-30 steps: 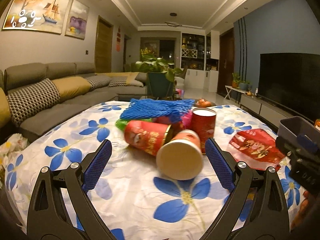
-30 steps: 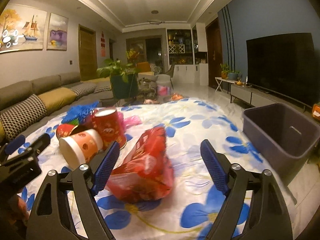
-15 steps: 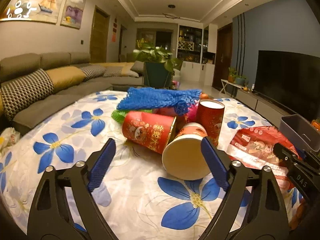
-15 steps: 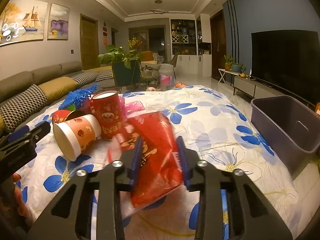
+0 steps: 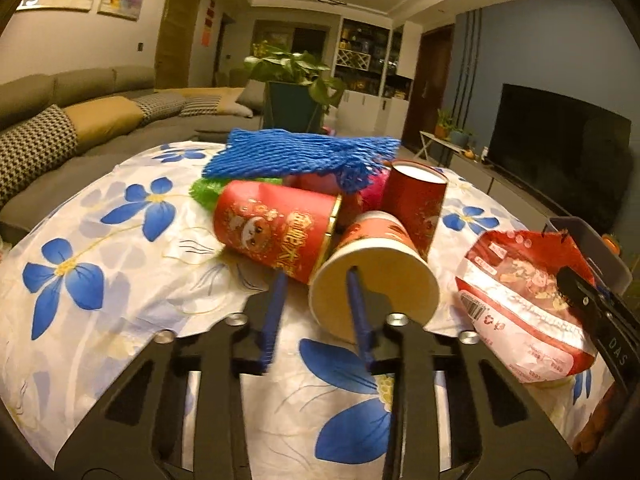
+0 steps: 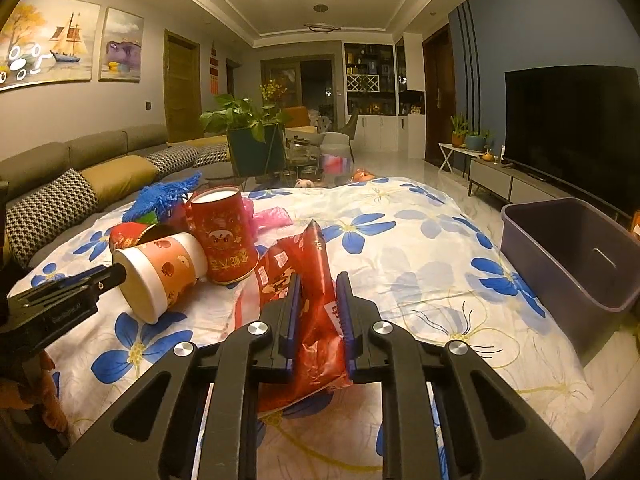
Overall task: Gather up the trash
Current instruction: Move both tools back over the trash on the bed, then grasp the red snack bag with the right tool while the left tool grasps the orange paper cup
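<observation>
The left tool [image 5: 316,304] is showing black angular arms with triangular cut-outs, round silver screws at the joints and ribbed blue pads [image 5: 276,308] lining its fingers. The right tool [image 6: 318,312] is looking the same: black frame, silver screws, blue pads [image 6: 348,320], with pale lettering running along its side.

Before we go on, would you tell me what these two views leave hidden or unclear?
- Left view: whether the left gripper pinches the paper cup; its jaws are motion-blurred.
- Left view: pink items under the blue net.
- Right view: the snack bag's lower end, behind the right gripper.
- Right view: the grey bin's far side, cut by the edge.
</observation>
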Demonstrator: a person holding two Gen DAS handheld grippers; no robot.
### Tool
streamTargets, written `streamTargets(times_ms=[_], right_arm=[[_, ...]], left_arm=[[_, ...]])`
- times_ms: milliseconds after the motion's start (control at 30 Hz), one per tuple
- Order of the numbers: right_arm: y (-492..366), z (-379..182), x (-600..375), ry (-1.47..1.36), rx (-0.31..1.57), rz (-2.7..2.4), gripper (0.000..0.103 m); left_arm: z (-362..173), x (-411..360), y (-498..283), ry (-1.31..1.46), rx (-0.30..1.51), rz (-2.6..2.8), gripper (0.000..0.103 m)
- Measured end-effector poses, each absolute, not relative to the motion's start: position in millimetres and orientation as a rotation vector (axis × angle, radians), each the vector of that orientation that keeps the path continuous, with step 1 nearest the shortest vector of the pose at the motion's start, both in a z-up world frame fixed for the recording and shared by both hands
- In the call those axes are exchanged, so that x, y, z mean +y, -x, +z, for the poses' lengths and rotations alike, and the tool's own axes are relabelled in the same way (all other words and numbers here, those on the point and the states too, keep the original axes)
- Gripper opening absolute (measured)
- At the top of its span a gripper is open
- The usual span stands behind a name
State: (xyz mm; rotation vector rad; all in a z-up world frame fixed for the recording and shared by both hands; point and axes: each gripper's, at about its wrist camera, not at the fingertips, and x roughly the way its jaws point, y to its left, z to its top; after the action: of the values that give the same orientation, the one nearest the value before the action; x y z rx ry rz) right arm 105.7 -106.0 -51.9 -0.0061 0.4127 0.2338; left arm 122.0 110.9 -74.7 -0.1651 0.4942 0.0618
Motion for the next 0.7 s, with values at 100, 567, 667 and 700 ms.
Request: streamTargets(times_ms=[100,567,667,700], right_arm=[[-105,-50,-106,0.009,0.406,0.233,0.019],[-100,-43,-116,0.002,0.382,0.226,0.01],[-97,-40,-121,-0.005,0.372,0.222,0.009],[-96,-38,-123,-0.006,0.367,0.22,0.009]], left_arm=[[-75,107,-122,0.161,0.497,0.043,0.009],[-60,95,-98,0.171,0.443,-0.018,0.0],[-52,89,-89,0.161,0.414,-0.029,0.0],[-49,88,-85,0.159,0.403,-0.034,0.0]])
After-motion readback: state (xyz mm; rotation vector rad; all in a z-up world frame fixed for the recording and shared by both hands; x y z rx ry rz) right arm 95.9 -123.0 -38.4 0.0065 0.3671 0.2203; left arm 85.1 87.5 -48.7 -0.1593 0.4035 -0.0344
